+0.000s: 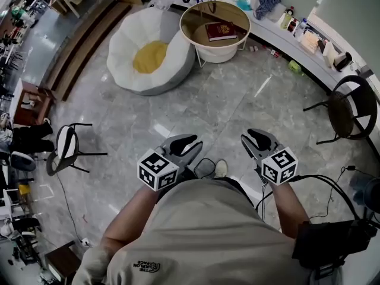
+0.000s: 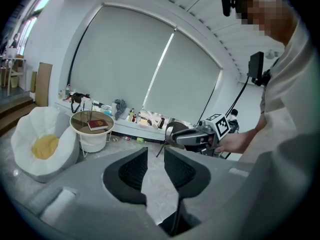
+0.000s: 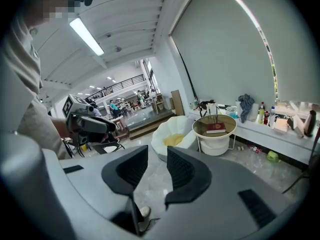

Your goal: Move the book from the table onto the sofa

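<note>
A dark red book [image 1: 221,31] lies on a round white side table [image 1: 187,16] at the far side of the room. Beside the table, to its left, sits the white bean-bag sofa [image 1: 127,46] with a yellow cushion. My left gripper [image 1: 189,142] and right gripper [image 1: 256,138] are held close to my body, far from both, open and with nothing between the jaws. The left gripper view shows its own gripper [image 2: 156,159] with the book [image 2: 98,125] far off. Beyond the gripper [image 3: 157,166] in the right gripper view, the book [image 3: 216,128] also lies far off.
A black round chair [image 1: 350,108] stands at the right and a small black-and-white chair [image 1: 65,147] at the left. A long counter [image 1: 297,31] with bottles and clutter runs behind the table. Wooden steps [image 1: 83,46] lie left of the sofa. Cables trail on the floor at the right.
</note>
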Motion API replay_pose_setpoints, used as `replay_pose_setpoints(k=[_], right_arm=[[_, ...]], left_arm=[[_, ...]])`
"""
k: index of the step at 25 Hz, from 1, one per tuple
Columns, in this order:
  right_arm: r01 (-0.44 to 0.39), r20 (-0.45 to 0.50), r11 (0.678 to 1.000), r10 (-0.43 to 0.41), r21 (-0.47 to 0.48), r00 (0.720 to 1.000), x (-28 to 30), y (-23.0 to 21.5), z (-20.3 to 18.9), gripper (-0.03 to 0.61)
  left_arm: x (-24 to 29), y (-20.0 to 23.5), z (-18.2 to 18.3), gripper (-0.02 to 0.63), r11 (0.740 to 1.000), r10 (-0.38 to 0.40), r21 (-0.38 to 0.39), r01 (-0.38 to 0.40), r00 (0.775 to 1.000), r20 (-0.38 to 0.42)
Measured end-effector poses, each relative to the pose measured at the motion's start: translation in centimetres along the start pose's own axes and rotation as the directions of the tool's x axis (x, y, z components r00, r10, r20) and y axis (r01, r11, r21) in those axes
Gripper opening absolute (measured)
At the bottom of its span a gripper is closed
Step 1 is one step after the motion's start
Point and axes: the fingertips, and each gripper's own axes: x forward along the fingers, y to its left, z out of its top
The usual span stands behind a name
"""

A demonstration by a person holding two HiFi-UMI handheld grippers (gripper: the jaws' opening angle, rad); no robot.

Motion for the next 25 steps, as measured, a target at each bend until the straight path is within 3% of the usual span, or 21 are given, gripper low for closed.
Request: replay_pose_setpoints(k=[7, 19, 25], right_arm=[[0.026, -0.015, 1.0, -0.025, 0.015, 1.0, 5.1, -3.4, 2.2, 0.126], [0.205, -0.039, 0.975, -0.202, 0.087, 0.979, 19.3, -8.5, 11.6, 0.124], [0.229, -0.058, 0.968, -0.224, 0.098, 0.973, 25.1, -10.4, 14.7, 0.124]], left_arm=[[2.4, 6.5, 2.7, 0.089, 1.0, -0.02, -0.017, 0.02, 1.0, 0.009], [5.0, 25.0, 10.7, 0.089, 0.983, -0.183, 0.004, 0.184, 0.982, -0.034], [6.2, 32.9, 12.5, 0.089, 0.98, -0.198, -0.013, 0.198, 0.979, -0.055]])
